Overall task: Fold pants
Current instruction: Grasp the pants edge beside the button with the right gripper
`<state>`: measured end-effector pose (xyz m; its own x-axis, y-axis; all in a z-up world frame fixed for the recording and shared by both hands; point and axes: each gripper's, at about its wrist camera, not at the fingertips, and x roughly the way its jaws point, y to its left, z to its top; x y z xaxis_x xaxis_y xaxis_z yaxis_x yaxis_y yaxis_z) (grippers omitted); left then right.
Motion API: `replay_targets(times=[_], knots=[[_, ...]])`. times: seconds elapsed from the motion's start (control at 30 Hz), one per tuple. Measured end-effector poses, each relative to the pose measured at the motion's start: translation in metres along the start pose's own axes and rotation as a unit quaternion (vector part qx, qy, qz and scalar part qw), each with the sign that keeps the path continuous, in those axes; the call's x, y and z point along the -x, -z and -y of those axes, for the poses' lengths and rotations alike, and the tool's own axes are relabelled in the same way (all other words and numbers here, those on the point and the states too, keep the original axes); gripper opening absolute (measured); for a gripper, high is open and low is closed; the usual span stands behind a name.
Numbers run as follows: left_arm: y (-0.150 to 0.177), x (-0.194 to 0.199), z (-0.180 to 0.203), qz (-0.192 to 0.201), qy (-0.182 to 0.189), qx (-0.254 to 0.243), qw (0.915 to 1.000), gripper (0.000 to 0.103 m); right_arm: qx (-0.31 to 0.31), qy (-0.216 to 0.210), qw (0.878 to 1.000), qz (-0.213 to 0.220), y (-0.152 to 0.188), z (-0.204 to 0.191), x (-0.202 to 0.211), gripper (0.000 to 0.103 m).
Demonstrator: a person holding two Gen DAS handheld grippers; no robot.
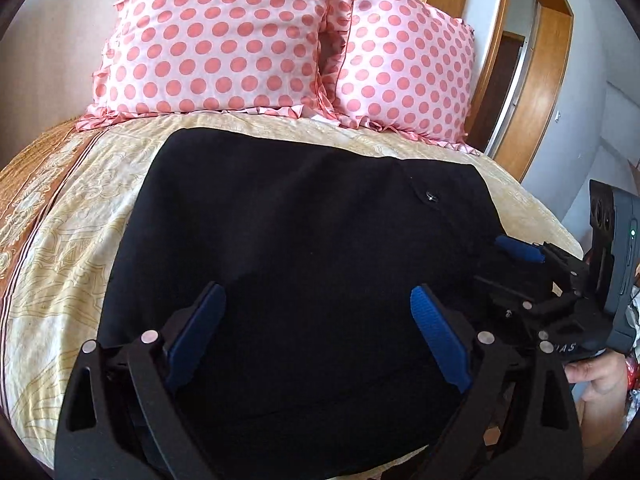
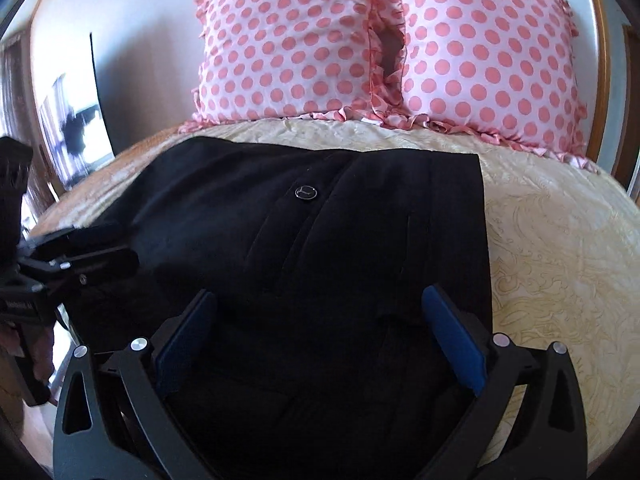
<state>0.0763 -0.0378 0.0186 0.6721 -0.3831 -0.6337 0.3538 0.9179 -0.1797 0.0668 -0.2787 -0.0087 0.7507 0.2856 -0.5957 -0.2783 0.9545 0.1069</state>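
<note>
Black pants [image 1: 304,248] lie flat on the bed, folded into a broad block, with a small dark button [image 1: 431,196] showing; they also fill the right wrist view [image 2: 320,248], button [image 2: 306,192] near the top. My left gripper [image 1: 318,300] is open, its blue pads spread just above the near part of the pants, nothing between them. My right gripper [image 2: 320,304] is open too, over the pants' near right part. The right gripper also shows at the right in the left wrist view [image 1: 520,256]. The left gripper shows at the left in the right wrist view [image 2: 120,246].
A cream patterned bedspread [image 1: 60,280] with a brown band covers the bed. Two pink polka-dot pillows [image 1: 224,40] [image 1: 404,68] stand at the head. A wooden frame [image 1: 536,80] is on the right. The bed's right side [image 2: 560,260] is bare bedspread.
</note>
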Motion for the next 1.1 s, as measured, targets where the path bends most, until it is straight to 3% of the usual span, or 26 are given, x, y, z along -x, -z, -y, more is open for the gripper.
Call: replay_targets(times=[0.1, 0.2, 0.3, 0.4, 0.47, 0.67, 0.87, 0.9, 0.93, 1.03, 1.1], knots=[[0.001, 0.003, 0.002, 0.008, 0.002, -0.013, 0.9999, 0.094, -0.053, -0.044, 0.997, 0.043, -0.013, 0.024, 0.027, 0.102], [0.004, 0.009, 0.007, 0.014, -0.004, -0.035, 0.9993, 0.094, -0.096, -0.023, 0.993, 0.064, -0.029, 0.062, 0.042, 0.102], [0.005, 0.01, 0.01, 0.017, -0.004, -0.036, 0.9992, 0.097, -0.113, -0.003, 0.993, 0.018, -0.038, 0.093, 0.024, 0.098], [0.004, 0.01, 0.008, 0.018, 0.003, -0.03, 0.9994, 0.098, -0.142, -0.043, 0.989, -0.025, -0.039, 0.112, 0.0, 0.081], [0.004, 0.011, 0.007, 0.018, 0.008, -0.027, 0.9994, 0.098, -0.151, -0.064, 0.985, -0.052, -0.038, 0.115, -0.015, 0.078], [0.003, 0.012, 0.006, 0.018, 0.021, -0.024, 0.9993, 0.098, -0.144, -0.081, 0.983, -0.083, -0.038, 0.109, -0.031, 0.075], [0.004, 0.012, 0.009, 0.019, 0.016, -0.029, 0.9993, 0.099, -0.086, -0.068, 0.991, -0.07, -0.042, 0.094, -0.031, 0.058], [0.005, 0.012, 0.01, 0.018, 0.012, -0.033, 0.9992, 0.099, -0.067, -0.059, 0.994, -0.062, -0.043, 0.089, -0.028, 0.053], [0.004, 0.012, 0.01, 0.018, 0.011, -0.035, 0.9992, 0.099, -0.046, -0.061, 0.996, -0.053, -0.044, 0.082, -0.024, 0.042], [0.004, 0.01, 0.011, 0.017, 0.008, -0.038, 0.9991, 0.101, -0.006, -0.032, 0.998, -0.045, -0.044, 0.068, -0.019, 0.042], [0.004, 0.01, 0.01, 0.017, 0.009, -0.037, 0.9991, 0.101, -0.042, -0.048, 0.996, -0.057, -0.046, 0.08, -0.024, 0.043]])
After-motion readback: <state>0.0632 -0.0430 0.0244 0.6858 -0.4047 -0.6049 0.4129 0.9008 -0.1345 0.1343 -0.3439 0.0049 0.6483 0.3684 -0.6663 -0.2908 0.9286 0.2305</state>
